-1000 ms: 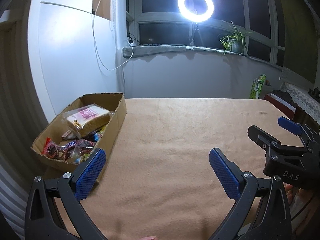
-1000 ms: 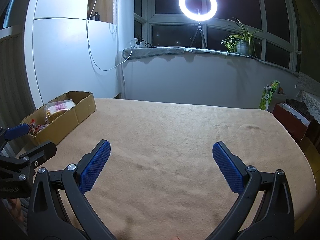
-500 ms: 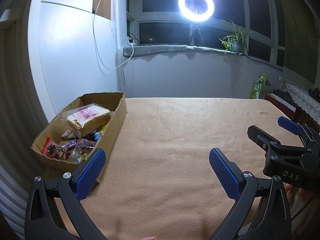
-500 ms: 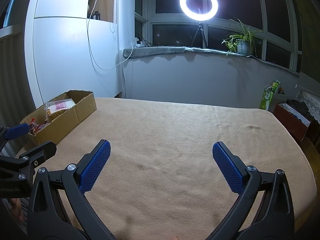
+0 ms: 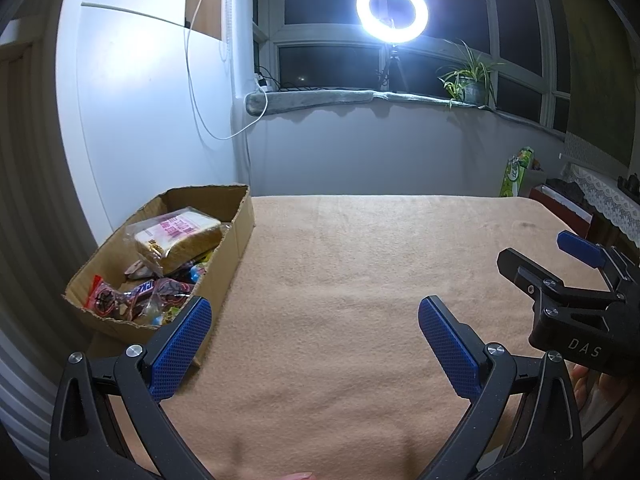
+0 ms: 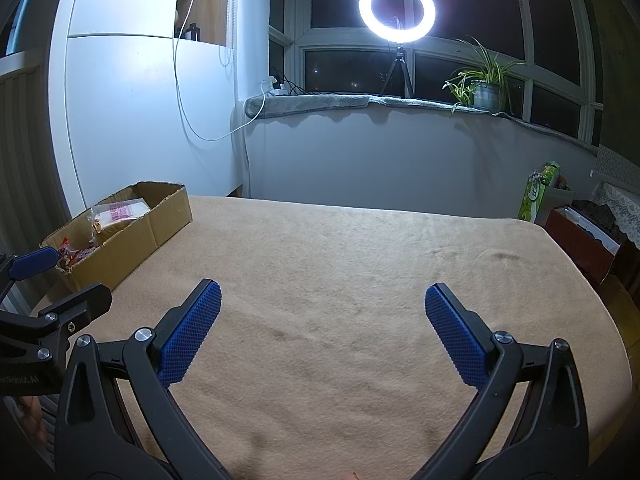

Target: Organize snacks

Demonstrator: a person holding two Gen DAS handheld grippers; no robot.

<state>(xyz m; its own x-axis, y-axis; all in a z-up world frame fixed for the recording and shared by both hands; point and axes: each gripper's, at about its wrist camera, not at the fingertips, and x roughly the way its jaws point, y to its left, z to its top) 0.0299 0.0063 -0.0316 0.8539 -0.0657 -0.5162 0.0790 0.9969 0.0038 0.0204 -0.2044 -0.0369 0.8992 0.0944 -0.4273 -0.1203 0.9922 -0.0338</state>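
Black right gripper (image 5: 576,276) — "DAS", seemingly

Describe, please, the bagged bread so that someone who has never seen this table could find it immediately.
Start at the tan blanket-covered table and go to the open cardboard box at its left edge. Inside, the bagged bread lies on top towards the far end. It is the largest item there: a pale loaf in clear plastic with a pink label, unlike the small, dark, crinkly candy wrappers heaped at the near end.

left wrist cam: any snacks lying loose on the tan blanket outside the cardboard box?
No: the tan blanket shows bare fabric, and every wrapped snack in view, including the clear-bagged bread loaf, sits inside the brown cardboard box.
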